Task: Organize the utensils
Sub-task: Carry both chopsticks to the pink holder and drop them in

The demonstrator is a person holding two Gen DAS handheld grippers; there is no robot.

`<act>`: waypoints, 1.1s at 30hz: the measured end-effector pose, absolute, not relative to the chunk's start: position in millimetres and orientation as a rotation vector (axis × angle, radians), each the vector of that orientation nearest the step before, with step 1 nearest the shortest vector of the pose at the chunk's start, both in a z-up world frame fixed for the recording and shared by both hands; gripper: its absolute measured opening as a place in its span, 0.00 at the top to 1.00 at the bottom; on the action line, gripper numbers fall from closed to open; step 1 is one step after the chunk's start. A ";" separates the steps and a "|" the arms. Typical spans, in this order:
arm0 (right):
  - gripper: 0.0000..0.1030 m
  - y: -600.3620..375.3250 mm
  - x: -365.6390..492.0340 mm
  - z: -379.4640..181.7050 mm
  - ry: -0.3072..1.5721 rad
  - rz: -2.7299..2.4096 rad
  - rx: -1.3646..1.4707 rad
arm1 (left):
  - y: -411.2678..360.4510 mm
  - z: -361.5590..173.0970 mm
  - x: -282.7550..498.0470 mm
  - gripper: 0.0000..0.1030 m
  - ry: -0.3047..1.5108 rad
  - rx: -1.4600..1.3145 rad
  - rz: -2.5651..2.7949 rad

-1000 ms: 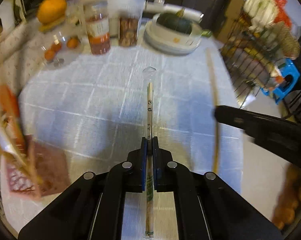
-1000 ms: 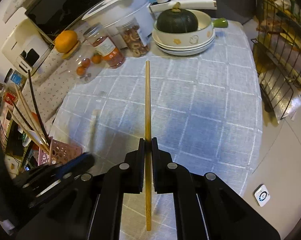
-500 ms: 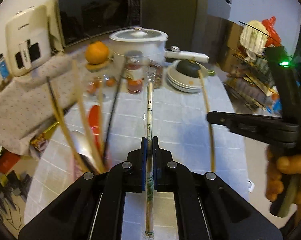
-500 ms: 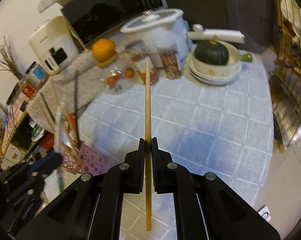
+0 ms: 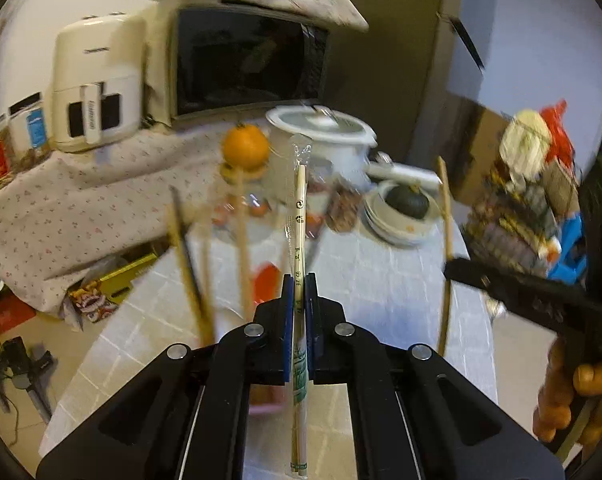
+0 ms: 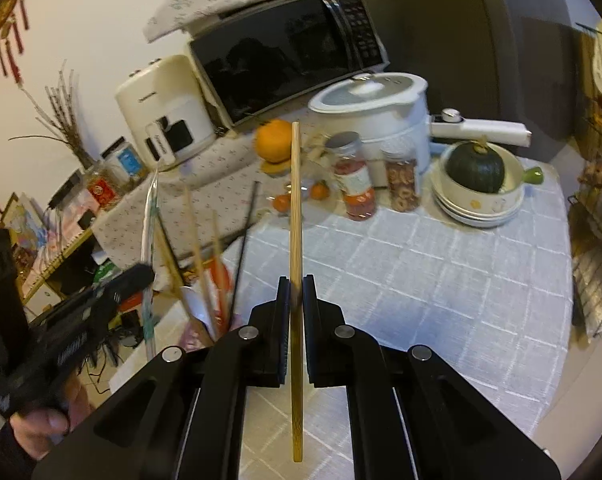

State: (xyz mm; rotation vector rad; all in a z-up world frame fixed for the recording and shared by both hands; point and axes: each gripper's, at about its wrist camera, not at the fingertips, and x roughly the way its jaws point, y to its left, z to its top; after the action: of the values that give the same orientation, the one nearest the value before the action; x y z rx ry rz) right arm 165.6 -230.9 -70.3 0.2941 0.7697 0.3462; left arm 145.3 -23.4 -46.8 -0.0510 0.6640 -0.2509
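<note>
My left gripper (image 5: 299, 280) is shut on a pair of chopsticks in a clear plastic wrapper (image 5: 299, 216), held upright above the table. My right gripper (image 6: 296, 282) is shut on a bare wooden chopstick (image 6: 295, 208), also upright. The right gripper and its chopstick (image 5: 445, 240) show at the right of the left wrist view. The left gripper (image 6: 137, 274) and its wrapped chopsticks (image 6: 151, 216) show at the left of the right wrist view. A pink utensil holder (image 6: 195, 336) at the table's left edge holds several chopsticks (image 6: 199, 248), a white spoon and a red utensil (image 5: 267, 280).
The table has a white checked cloth (image 6: 421, 264). At its back stand a white pot (image 6: 381, 108), two jars (image 6: 353, 176), an orange (image 6: 275, 144) and stacked bowls with a green squash (image 6: 475, 168). A microwave (image 6: 289, 52) stands behind. A wire rack (image 6: 593, 240) is at the right.
Both grippers have tilted up, so the views now show the back wall and appliances. The utensil holder with its chopsticks has come closer below the left gripper. Both holds are unchanged.
</note>
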 end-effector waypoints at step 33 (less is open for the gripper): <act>0.94 -190.9 159.5 -58.8 0.558 0.405 0.324 | 26.4 -60.8 156.2 0.44 0.861 -0.092 0.008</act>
State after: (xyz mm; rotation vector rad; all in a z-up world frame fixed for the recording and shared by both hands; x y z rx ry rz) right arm 159.5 -190.9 -58.8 0.3237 0.5579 0.4049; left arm 156.2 26.4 -60.8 -0.0916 0.8613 0.0075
